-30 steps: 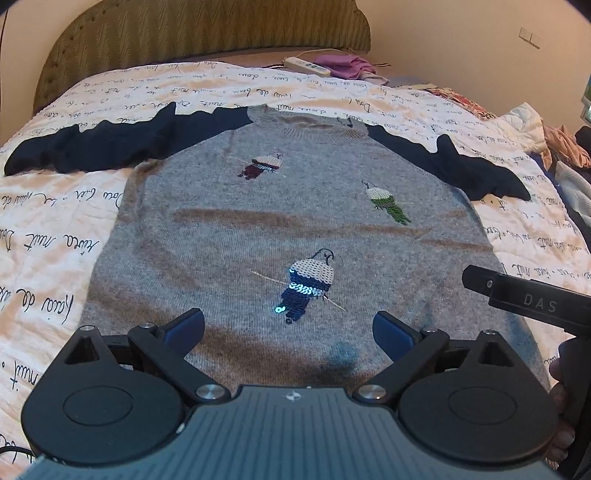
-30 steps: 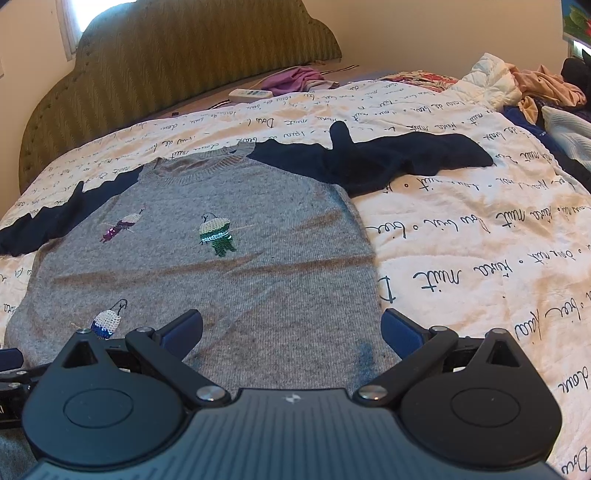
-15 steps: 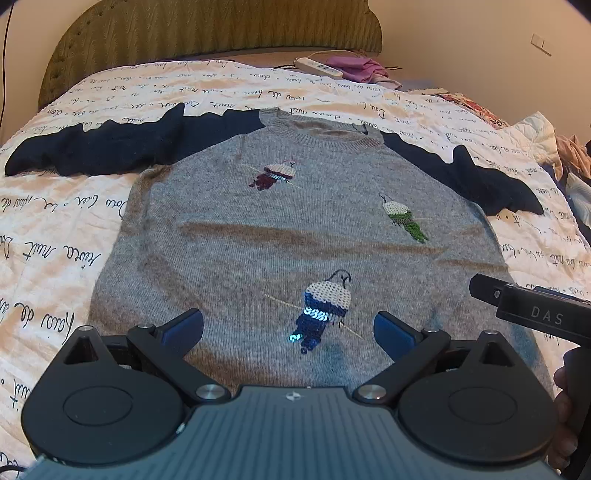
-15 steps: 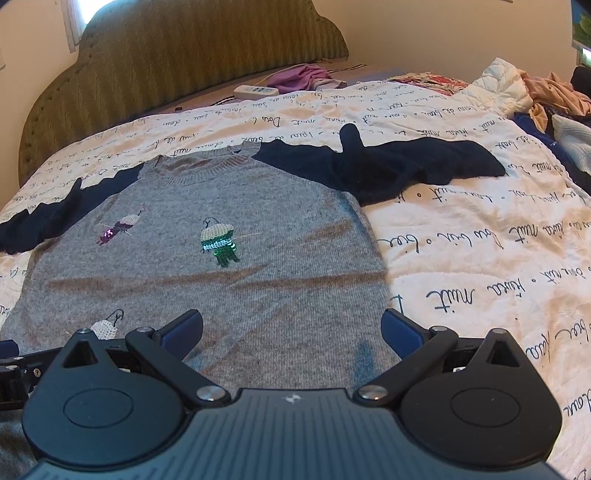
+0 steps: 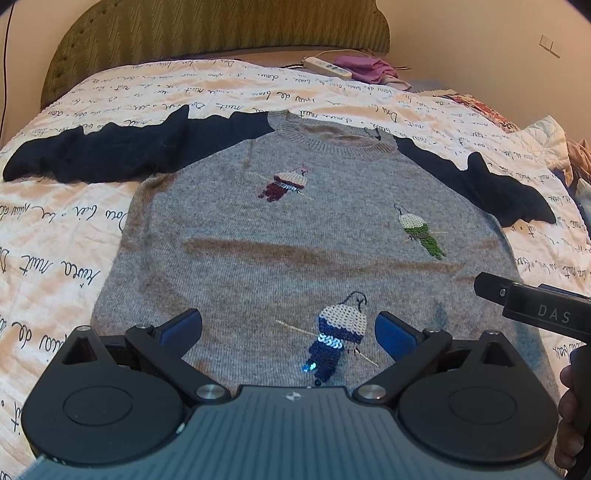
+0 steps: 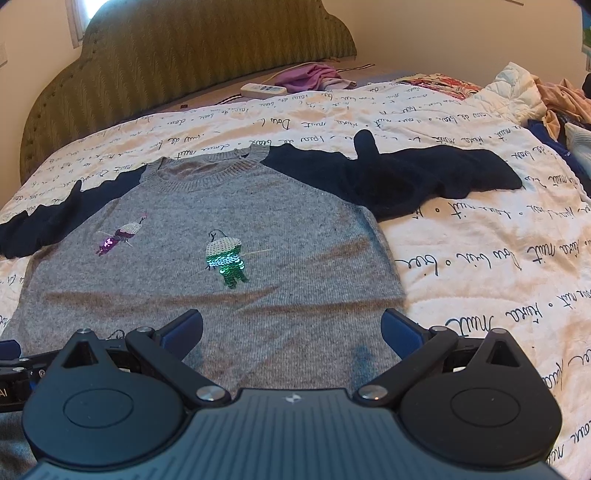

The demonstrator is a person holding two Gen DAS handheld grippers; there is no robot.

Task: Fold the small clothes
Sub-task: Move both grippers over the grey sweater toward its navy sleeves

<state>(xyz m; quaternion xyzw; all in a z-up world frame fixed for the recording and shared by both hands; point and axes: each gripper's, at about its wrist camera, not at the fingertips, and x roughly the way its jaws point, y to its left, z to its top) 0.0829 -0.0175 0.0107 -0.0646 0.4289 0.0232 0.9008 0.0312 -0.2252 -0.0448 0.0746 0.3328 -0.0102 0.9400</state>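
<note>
Change: both tools had advanced toward the collar.
Garment: grey knit sweater with navy sleeves (image 5: pixel 295 236) lay flat on the script-printed quilt (image 6: pixel 480 258).
Left tool (image 5: pixel 288 328): released, empty.
Right tool (image 6: pixel 291 328): released, empty.
Technique: pinch a sleeve cleanly and fold it inward.

Green padded headboard (image 5: pixel 221 40) stands at the far end of the bed (image 6: pixel 480 266); cream wall (image 5: pixel 480 33) behind, window (image 6: pixel 79 18) far left.

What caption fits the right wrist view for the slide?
Open right gripper over the hem of a flat grey sweater with navy sleeves on a script-print bedspread.
</note>
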